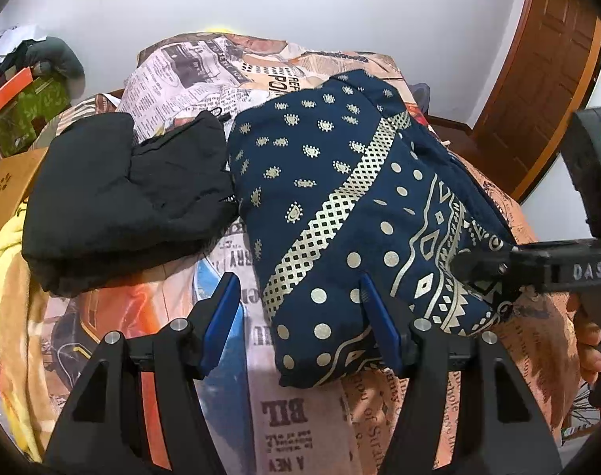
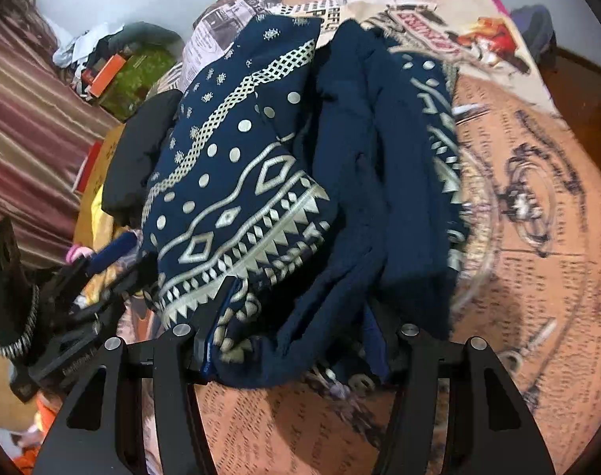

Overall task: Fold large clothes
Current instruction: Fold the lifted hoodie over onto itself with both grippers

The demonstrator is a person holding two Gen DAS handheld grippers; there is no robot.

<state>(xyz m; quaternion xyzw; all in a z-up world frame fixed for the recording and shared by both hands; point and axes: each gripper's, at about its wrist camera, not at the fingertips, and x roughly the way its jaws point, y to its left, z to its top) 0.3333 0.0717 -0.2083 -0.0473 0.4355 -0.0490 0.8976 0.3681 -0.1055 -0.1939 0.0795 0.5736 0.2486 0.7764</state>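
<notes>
Lying diagonally, navy garment (image 1: pixel 351 213) | left gripper (image 1: pixel 300 320) parted, empty | right gripper (image 2: pixel 296 336) clamps its hem

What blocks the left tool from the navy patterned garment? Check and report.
Nothing visible. The left tool hangs open just short of the navy garment, only the printed bedsheet under it. The folded black garment lies off to the side, clear of the path.

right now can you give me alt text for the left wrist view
A navy garment with gold print lies folded on a newspaper-print bedspread, with the open left gripper at its near edge. A folded black garment sits to its left, and the right gripper reaches in from the right.
</notes>
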